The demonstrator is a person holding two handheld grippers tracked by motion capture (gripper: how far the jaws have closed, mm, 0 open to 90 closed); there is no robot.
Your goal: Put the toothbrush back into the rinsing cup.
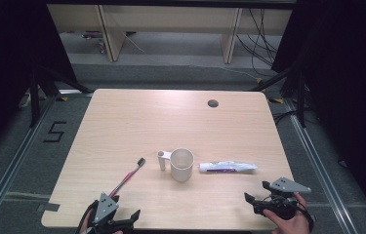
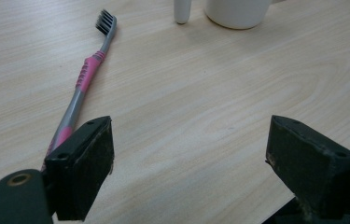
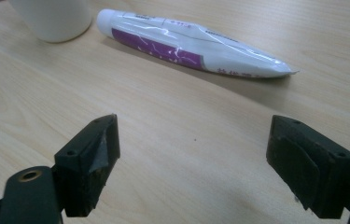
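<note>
Fingers (image 2: 86, 172) of both grippers are spread wide, nothing held, at the near edge of the tabletop (image 1: 136, 117). Centrally stands a white mug (image 1: 181, 165); right of it lies a toothpaste tube (image 1: 228, 167), cap toward the mug; left, a toothbrush (image 1: 128, 177), bristles toward the mug.

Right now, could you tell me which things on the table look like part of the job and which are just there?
Probably the job, as both open grippers face them:
- toothbrush, ahead of the left gripper
- toothpaste tube, ahead of the right gripper
- white cup

Just there:
- grommet hole in the table
- cables on the floor
</note>
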